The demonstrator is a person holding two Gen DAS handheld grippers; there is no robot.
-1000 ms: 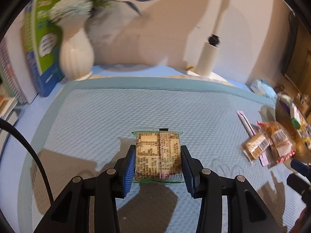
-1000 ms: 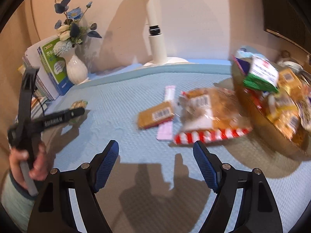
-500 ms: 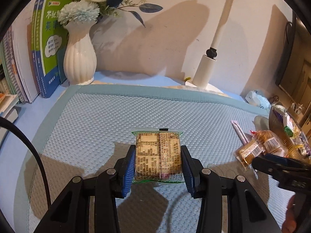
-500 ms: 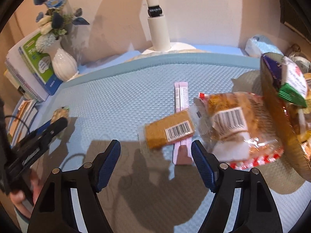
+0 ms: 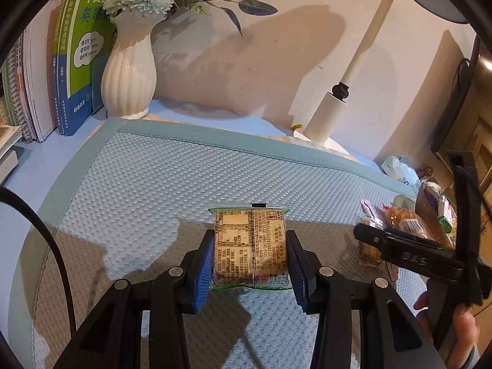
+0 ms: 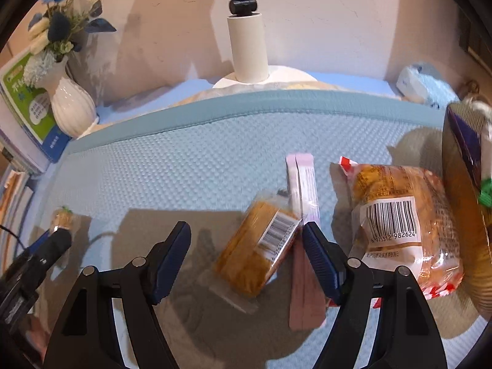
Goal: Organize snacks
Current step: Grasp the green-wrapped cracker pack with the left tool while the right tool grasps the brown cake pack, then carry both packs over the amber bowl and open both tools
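Two grippers over a blue dimpled mat (image 5: 147, 184). Left gripper (image 5: 250, 258) clamped on a small cracker packet (image 5: 250, 246), blue pads pressed flat against both long sides; printed label faces up, green wrapper edge shows at near and far ends. Whether the packet rests on the mat or hangs just above it, cannot tell.

Right gripper (image 6: 246, 255) stands wide apart, nothing between the pads touching both. A wafer packet (image 6: 261, 246) with barcode lies tilted on the mat between the fingers, its right corner just beside the right pad (image 6: 321, 261). A pink stick packet (image 6: 303, 215) lies lengthwise partly under the wafer packet and runs beneath the right finger. Right of that, a large bread bag (image 6: 402, 224), clear wrap with red-and-white edge, barcode up. Far right, the rim of a brown basket (image 6: 479, 264) with more wrapped snacks in it; the bread bag touches or nearly touches its wall.

Far left corner: white ribbed vase (image 5: 129, 73) with blue and white flowers, books (image 5: 64, 70) upright behind it. White lamp post (image 6: 246, 37) on a round base at the far edge, centre. Crumpled pale wrapper (image 6: 421, 83) far right, off the mat.

In the left view the right gripper's dark body appears at right, a hand (image 5: 455, 338) holding it.
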